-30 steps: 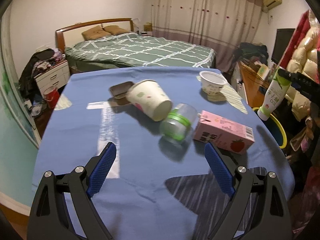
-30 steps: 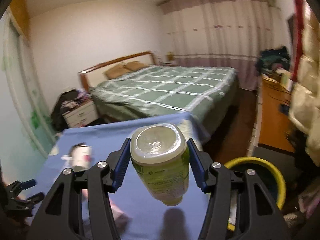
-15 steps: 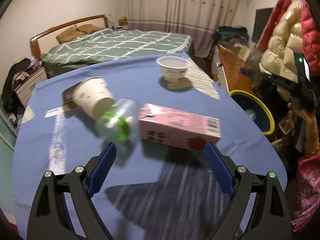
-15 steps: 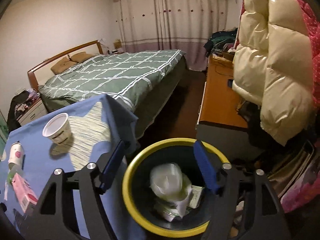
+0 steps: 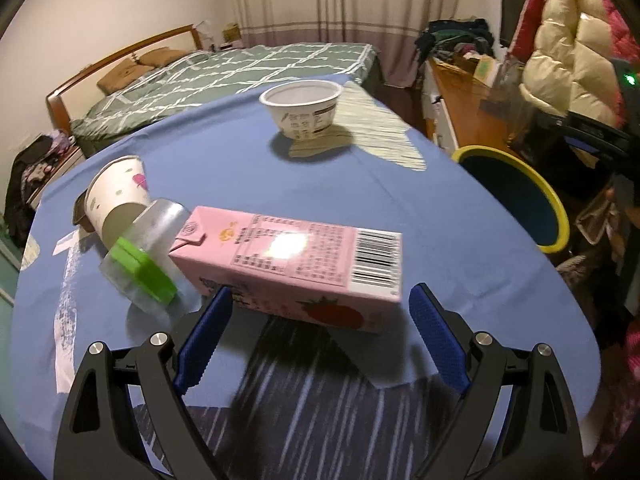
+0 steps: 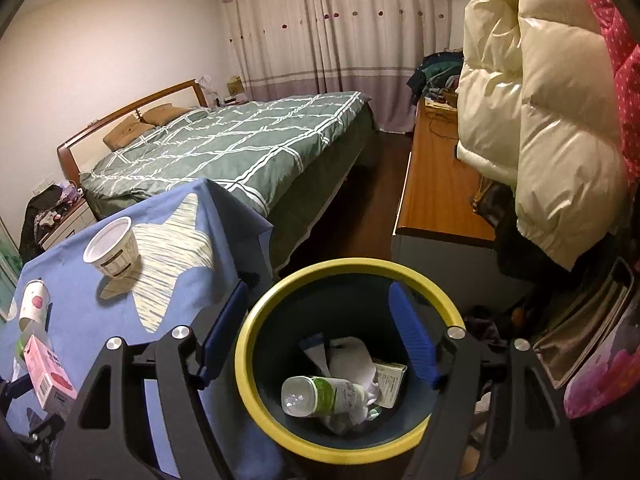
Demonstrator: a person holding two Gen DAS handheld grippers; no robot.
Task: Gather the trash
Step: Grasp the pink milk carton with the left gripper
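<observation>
My left gripper (image 5: 320, 332) jaws spread, pink carton (image 5: 292, 268) at 12 on bench (image 5: 460, 240), not pinched. Right gripper (image 6: 320, 332) jaws spread, empty; bottle (image 6: 320, 396) lies in bin (image 6: 256, 384) at 6.

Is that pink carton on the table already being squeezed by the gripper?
No, the pink carton lies flat on the blue tablecloth just ahead of the left gripper, whose blue pads stand wide apart without touching it.

Green checked bed (image 6: 240, 152), drawn curtains (image 6: 340, 40), wooden desk (image 6: 436, 188)
</observation>
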